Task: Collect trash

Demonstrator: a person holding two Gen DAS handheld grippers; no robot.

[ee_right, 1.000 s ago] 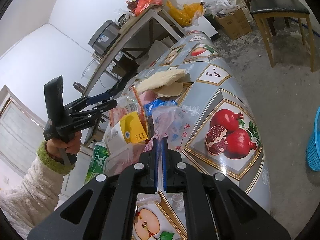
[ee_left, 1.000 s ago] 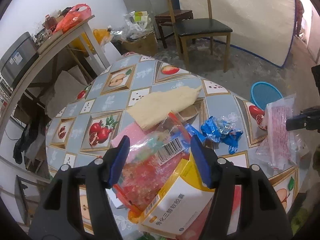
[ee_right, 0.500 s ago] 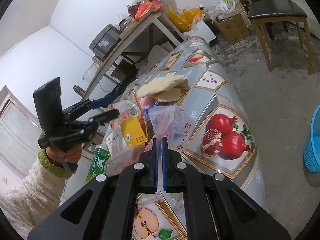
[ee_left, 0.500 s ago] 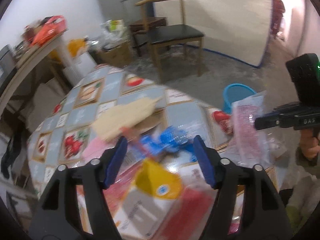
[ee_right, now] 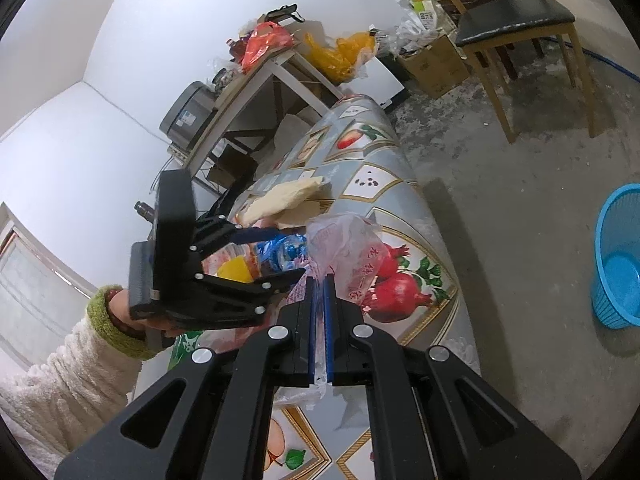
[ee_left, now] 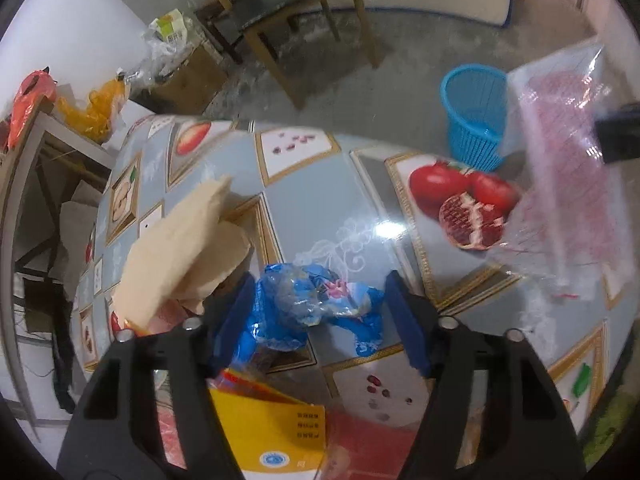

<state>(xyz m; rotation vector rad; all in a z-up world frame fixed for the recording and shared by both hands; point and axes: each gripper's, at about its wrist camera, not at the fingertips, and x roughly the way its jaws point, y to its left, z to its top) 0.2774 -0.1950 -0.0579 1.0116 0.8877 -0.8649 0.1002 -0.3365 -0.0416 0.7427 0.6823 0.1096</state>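
Two crinkly pcs of trash are being handled: the blue wrapper [ee_left: 316, 304], prob. light, soft & slippery, is being straddled on the table [ee_left: 320, 200] by the wide-open left gripper [ee_left: 320, 312], best pinched at its bunched middle, while the clear pink-print bag [ee_right: 344, 248] is being clamped by its edge, off the table, in the closed right gripper [ee_right: 319, 292].

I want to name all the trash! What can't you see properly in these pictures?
- Left view: yellow cardboard box, mostly behind the open left tool; print too small.
- Right view: crumpled blue plastic wrapper, partly behind the left tool.
- Clear pink-printed plastic bag: blurred, contents unclear.
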